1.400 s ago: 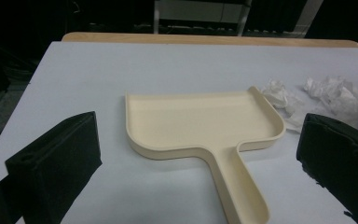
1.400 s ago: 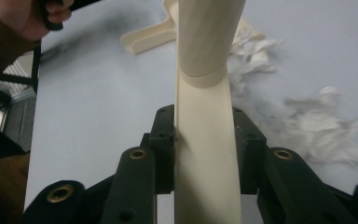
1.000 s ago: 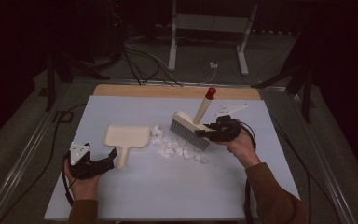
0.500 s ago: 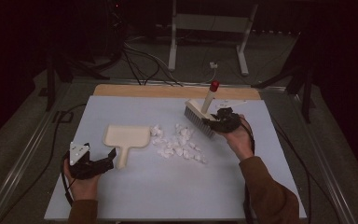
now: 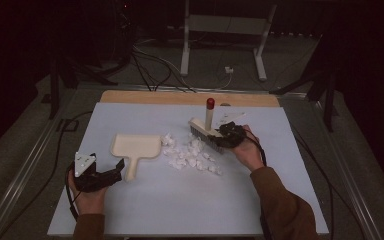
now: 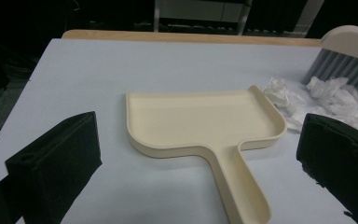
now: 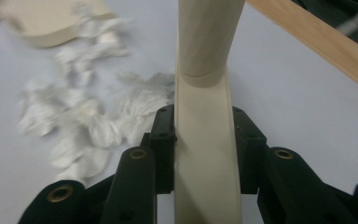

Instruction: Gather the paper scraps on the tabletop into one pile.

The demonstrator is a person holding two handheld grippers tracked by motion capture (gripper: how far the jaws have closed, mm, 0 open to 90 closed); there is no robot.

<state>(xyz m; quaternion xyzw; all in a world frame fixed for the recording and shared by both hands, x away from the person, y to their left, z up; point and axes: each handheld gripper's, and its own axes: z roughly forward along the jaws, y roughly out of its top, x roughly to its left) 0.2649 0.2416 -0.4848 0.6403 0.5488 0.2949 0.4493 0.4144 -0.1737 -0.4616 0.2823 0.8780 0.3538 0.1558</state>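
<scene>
- The left gripper (image 5: 111, 172) rested near the front left of the table (image 5: 145, 220), in the same spot as in the earlier pictures. In the left gripper view its jaws stood wide apart and gripped nothing.
- The dustpan (image 5: 136, 148) lay flat on the table just ahead of that gripper, its handle pointing back between the open jaws. It had not moved. Judgement: the pan was unsecured and could slide if paper were pushed against it.
- The crumpled paper scraps (image 5: 190, 154) lay in a loose pile between the dustpan's mouth and the brush, the nearest scraps just beside the pan's rim.
- The brush (image 5: 206, 134) was clamped at its head by the right gripper (image 5: 221, 137), jaws narrow and pressed on both sides of the cream body, as the right gripper view showed.
- Change: within the last second the brush had been lifted off the pile, carried to the far side and lowered again. Its bristles now sat at the far right edge of the scraps, red-tipped handle upright.
- Judgement: this placed the brush for a fresh stroke toward the dustpan; sweeping was under way, with no paper yet in the pan.
</scene>
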